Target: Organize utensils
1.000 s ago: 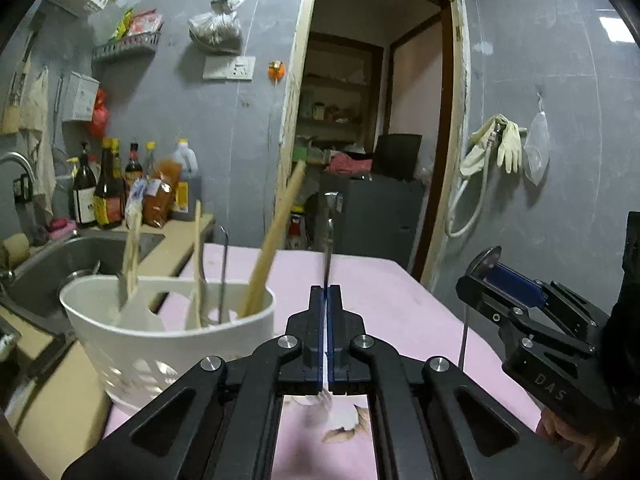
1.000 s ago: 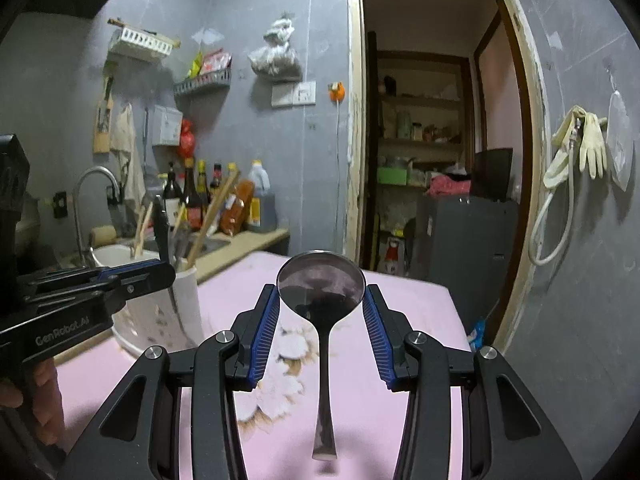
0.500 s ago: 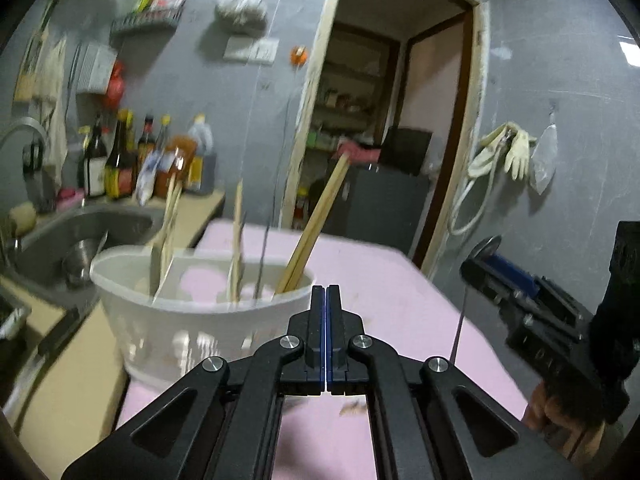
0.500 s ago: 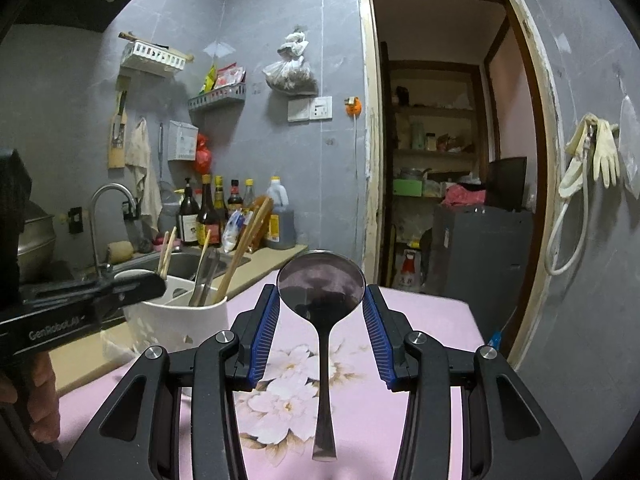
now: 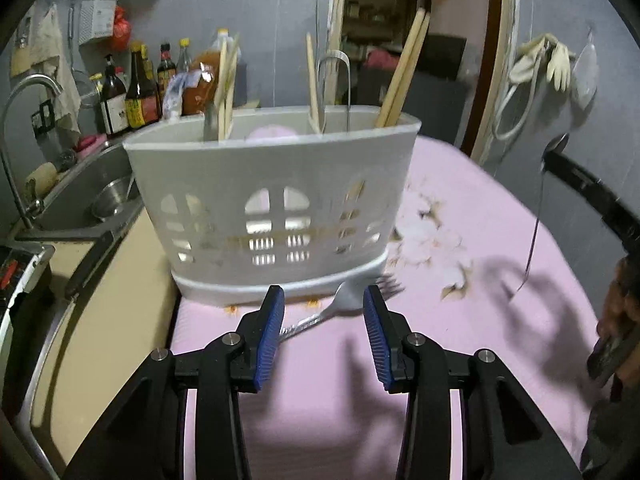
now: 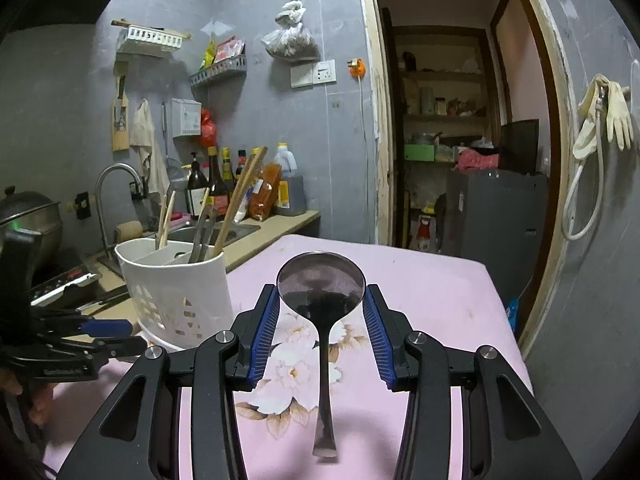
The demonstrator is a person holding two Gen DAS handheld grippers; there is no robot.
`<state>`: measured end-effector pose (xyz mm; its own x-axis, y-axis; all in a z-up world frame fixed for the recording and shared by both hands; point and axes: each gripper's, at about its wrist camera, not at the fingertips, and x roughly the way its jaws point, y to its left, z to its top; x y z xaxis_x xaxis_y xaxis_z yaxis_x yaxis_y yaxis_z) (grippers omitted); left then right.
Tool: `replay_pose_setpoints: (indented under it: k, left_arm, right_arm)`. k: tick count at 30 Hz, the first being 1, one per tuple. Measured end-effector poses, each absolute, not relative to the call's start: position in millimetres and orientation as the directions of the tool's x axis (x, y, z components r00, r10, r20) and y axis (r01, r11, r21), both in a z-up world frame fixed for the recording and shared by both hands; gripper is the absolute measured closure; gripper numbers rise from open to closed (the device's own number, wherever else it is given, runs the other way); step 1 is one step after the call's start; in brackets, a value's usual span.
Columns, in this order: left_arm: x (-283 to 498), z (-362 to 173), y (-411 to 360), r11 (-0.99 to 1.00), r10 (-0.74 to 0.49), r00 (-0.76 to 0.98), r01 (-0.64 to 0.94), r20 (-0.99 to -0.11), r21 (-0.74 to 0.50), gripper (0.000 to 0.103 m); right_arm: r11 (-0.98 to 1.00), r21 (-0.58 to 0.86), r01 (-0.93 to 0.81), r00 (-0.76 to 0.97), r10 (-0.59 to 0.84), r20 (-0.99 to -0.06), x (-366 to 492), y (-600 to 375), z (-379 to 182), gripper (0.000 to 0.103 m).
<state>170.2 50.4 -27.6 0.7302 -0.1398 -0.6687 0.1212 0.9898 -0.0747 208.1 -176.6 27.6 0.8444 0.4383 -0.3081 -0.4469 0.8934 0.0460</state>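
Observation:
A white slotted utensil holder (image 5: 272, 188) stands on the pink floral tablecloth (image 5: 460, 208), holding wooden chopsticks (image 5: 402, 68), tongs (image 5: 335, 88) and other utensils. A metal fork (image 5: 340, 304) lies on the cloth at the holder's base, between the fingers of my open left gripper (image 5: 324, 320). My right gripper (image 6: 320, 320) grips a steel spoon (image 6: 322, 300) by its bowl, handle hanging down above the cloth. The holder also shows in the right wrist view (image 6: 176, 292), to the left, with the left gripper (image 6: 108, 332) low beside it.
A steel sink (image 5: 92, 196) with tap, sauce bottles (image 5: 128, 92) and a stove edge (image 5: 16, 276) lie left of the table. A doorway (image 6: 452, 128) with shelves and a dark fridge (image 6: 496, 216) is behind. Rubber gloves (image 6: 604, 116) hang on the right wall.
My left gripper has opened and dropped low to the table; the fork it held earlier now lies on the cloth between its fingers. The right gripper still holds the spoon, slightly farther back.

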Motion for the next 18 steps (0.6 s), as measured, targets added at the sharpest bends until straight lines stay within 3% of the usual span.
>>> replay_pose_setpoints:
  k: [16, 18]
  left_arm:
    - [214.8, -67.6, 32.1, 0.966, -0.095, 0.556, 0.253, -0.826, 0.059, 0.068]
    - [218.1, -69.3, 28.9, 0.966, -0.077, 0.548, 0.249, -0.833, 0.074, 0.074]
  right_arm:
    - [0.884, 0.083, -0.46, 0.819, 0.458, -0.345, 217.5, -182.1, 20.8, 0.062]
    - [0.883, 0.085, -0.461, 0.817, 0.46, -0.348, 217.2, -182.3, 20.7, 0.062]
